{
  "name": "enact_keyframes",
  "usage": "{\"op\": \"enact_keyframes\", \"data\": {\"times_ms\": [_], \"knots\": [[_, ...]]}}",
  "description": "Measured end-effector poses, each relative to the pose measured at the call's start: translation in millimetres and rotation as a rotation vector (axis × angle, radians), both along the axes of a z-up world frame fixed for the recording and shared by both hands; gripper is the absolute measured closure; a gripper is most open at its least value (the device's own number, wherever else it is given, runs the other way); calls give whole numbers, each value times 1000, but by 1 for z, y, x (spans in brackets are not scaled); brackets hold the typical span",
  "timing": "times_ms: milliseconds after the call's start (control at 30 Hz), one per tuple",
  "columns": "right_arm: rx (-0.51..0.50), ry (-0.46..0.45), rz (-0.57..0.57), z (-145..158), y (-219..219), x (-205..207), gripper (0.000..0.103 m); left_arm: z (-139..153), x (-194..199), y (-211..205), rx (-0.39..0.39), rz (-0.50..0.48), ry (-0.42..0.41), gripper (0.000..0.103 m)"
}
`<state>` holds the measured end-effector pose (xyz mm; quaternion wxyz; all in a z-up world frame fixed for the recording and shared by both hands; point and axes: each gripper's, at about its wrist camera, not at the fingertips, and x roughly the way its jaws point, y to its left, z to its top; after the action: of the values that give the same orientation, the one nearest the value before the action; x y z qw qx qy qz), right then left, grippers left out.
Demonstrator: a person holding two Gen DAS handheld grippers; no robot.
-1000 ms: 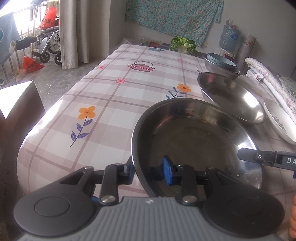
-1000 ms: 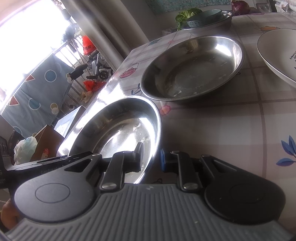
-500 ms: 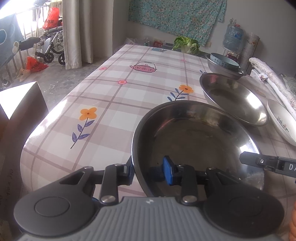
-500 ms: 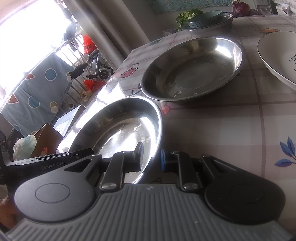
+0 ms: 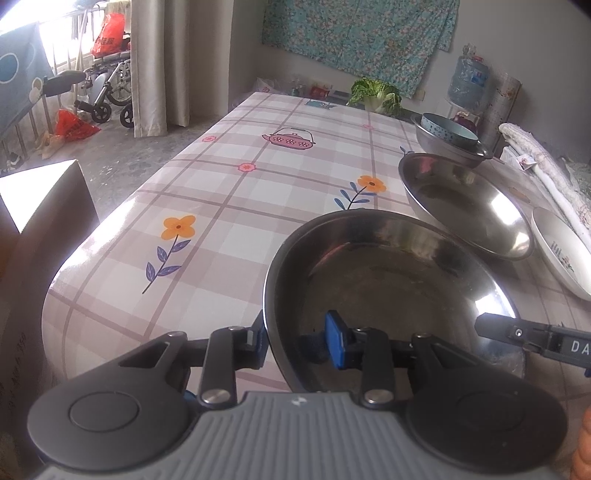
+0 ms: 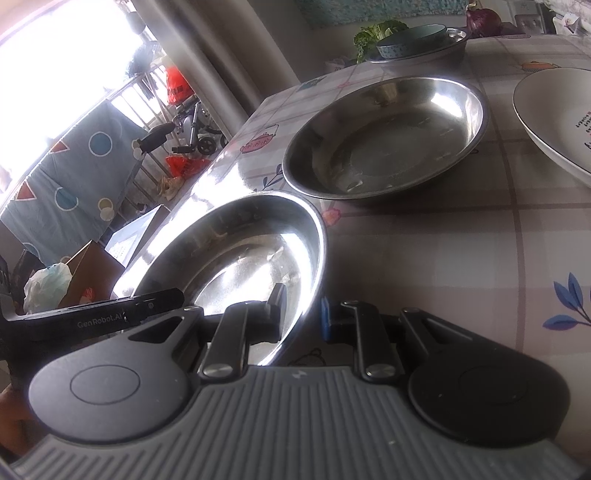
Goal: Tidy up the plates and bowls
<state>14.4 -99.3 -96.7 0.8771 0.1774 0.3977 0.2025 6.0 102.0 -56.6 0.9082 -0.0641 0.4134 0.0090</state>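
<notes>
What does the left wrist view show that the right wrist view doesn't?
Only the left wrist view shows the water jug by the wall and the rolled cloth. Only the right wrist view shows the red onion and the cardboard box on the floor. Both show the near steel dish clamped at its rim by the left gripper and right gripper, the second steel dish and the white plate.

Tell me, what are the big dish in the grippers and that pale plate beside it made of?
The near dish looks like stainless steel, polished: it mirrors the window light and shows grey streaks. The white plate looks like glazed ceramic, though melamine is possible: smooth, opaque, with a thin dark rim line and printed lettering.
</notes>
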Motion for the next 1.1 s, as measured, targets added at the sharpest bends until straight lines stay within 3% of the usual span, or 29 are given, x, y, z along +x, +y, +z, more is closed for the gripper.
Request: {"op": "enact_keyframes", "data": {"times_ms": [767,1100], "knots": [[-26,-61,38,19,12,-12,86,24,-19,12,-2,23,-84,70],[-21,-125,-12,44,-4,-12,86,55,5,-8,21,-65,-176,70]]}}
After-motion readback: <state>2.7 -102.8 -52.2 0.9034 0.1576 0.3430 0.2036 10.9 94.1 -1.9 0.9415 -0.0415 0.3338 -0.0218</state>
